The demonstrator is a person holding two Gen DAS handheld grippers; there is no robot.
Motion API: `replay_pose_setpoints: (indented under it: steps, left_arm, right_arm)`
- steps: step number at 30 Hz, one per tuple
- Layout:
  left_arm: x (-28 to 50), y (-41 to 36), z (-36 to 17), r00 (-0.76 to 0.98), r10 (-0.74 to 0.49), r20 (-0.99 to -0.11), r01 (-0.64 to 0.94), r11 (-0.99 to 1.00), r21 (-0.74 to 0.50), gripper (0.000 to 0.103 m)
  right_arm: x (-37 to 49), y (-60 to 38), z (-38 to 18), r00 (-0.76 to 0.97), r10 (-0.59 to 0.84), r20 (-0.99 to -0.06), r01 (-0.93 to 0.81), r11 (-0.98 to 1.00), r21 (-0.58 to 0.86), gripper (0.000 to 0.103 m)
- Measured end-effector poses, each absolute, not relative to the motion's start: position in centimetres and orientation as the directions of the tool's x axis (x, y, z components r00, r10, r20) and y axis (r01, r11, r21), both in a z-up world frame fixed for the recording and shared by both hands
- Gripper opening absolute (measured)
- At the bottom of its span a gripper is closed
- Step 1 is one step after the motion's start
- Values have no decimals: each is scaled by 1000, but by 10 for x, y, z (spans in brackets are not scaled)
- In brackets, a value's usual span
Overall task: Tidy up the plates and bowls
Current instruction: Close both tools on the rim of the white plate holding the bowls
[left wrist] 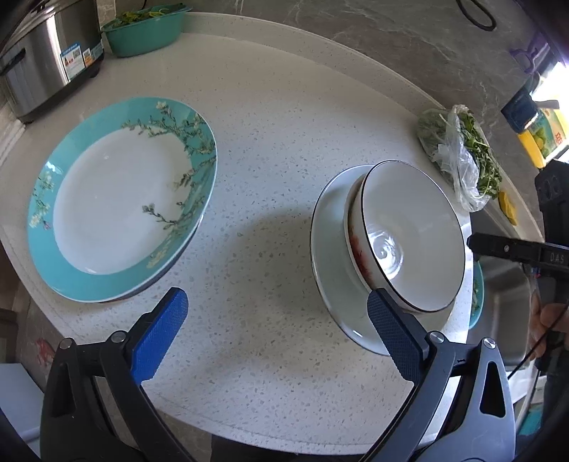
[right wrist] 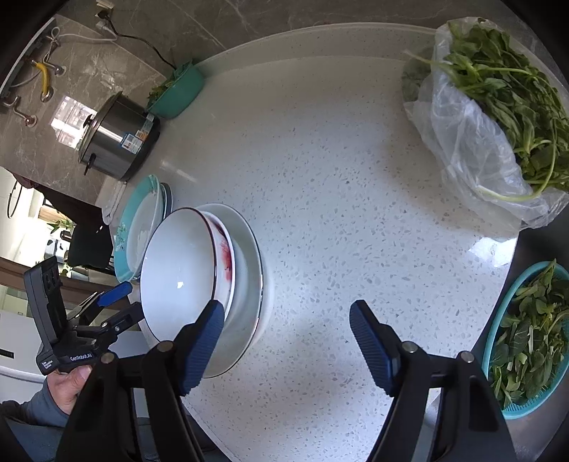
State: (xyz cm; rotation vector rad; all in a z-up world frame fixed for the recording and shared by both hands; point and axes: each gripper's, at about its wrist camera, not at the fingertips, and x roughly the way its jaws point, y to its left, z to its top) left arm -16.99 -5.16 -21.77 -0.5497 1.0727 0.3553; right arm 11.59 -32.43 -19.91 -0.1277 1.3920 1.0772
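You have two grippers in view: left, right. Plates: one teal with at least one more under it, one white. Bowls: one. Cookers: one. Teal basins of greens: two. Bags of greens: one.

A white bowl with a thin dark rim and a red smear on its outer wall sits upright in a plain white plate near the counter's front edge. Well apart from them lies a turquoise-rimmed plate with a white centre and blossom branches, stacked on another plate.
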Motion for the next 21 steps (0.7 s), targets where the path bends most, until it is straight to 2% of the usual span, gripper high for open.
replay_pose_setpoints:
  steps: [3,9,11,13,14,21]
  left_arm:
    - [-165,-52,-225,445,12,-895,-529,811,-252,102]
    - [-156,-49,-233,437,23,-899,-527,817,-235,95]
    - [-154,-48,-236,436,9,-900,-517,821,-243,83]
    - [-148,-50,-238,430,-7,-903,-505,827,-247,67]
    - [-143,-53,-239,427,-6,-904,-496,834,-240,65]
    - [-122,-59,-253,403,-19,-915,-483,845,-230,64]
  right_arm:
    - [114,-321,-203,-196,516,-834,-682,539,494,72]
    - [113,-316,-209,-213,512,-832,-685,529,501,68]
    - [114,-316,-209,-215,517,-828,-685,524,505,68]
    - [116,-316,-209,-214,518,-828,-686,524,505,67]
    - [116,-316,-208,-213,519,-828,-687,523,505,67]
    - [116,-320,-211,-235,510,-827,-691,511,511,61]
